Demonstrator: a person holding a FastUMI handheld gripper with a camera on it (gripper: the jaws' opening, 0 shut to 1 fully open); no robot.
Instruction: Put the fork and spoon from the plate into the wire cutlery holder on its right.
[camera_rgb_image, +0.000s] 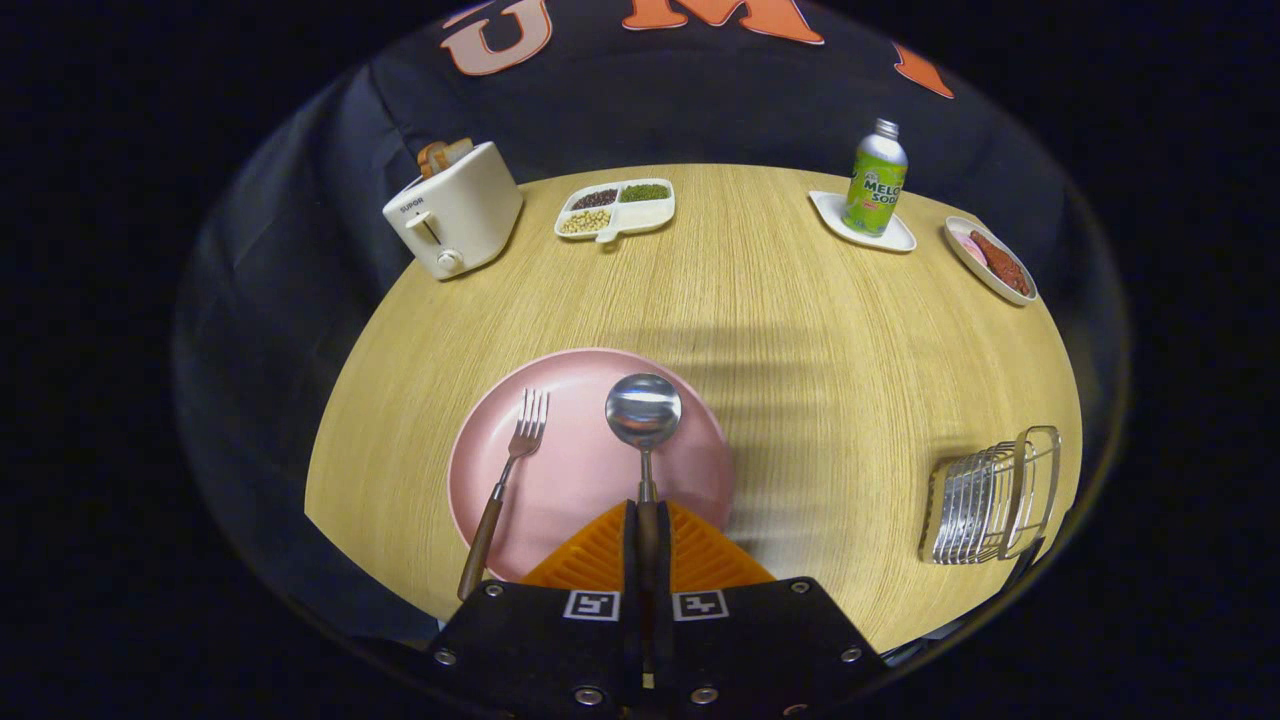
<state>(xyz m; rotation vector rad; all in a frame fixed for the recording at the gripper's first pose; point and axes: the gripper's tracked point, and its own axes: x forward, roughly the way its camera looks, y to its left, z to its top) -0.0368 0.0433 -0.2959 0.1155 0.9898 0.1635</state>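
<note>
Gripper view: hand-held gripper (648, 535) closed on the spoon (644, 420) handle, both fingers pressing it, bowl over the pink plate (580, 470); fork (505, 480) lies on the plate's left side, handle over the near rim; wire holder (990, 495) stands well right on the desk (800, 330); toaster (455, 210) far left; bottle (876, 180) far right.

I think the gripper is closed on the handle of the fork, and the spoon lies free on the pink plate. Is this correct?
Not quite: the two are swapped. In the gripper view, the gripper is shut on the handle of the spoon, whose bowl sticks out ahead of the fingers over the pink plate. The fork lies free on the plate, beside the fingers.
</note>
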